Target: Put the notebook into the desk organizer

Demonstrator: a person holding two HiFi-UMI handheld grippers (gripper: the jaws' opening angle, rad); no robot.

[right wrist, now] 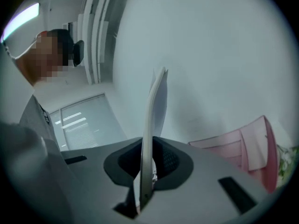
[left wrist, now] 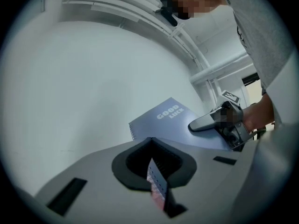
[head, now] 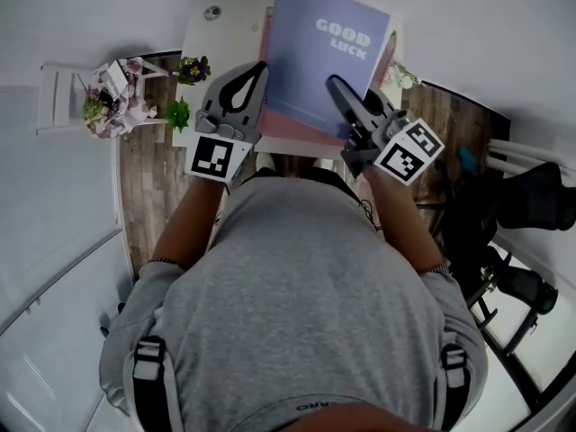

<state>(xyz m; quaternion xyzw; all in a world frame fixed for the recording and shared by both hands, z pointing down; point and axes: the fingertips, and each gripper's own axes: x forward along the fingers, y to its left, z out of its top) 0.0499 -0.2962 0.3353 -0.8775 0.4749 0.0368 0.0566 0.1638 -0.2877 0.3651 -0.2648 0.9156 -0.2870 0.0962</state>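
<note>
A lavender-blue spiral notebook printed "GOOD LUCK" is held up over the desk, steeply tilted, between both grippers. My left gripper is shut on its left, spiral-bound edge, which shows between the jaws in the left gripper view. My right gripper is shut on the notebook's right part. In the right gripper view the notebook runs edge-on through the jaws. The pink desk organizer stands just behind the notebook, mostly hidden. Its pink wall shows low at the right of the right gripper view.
A white desk carries the organizer. Small potted plants sit at its left corner, and a white stand with flowers is further left. A black chair and dark frames stand at the right over wooden floor.
</note>
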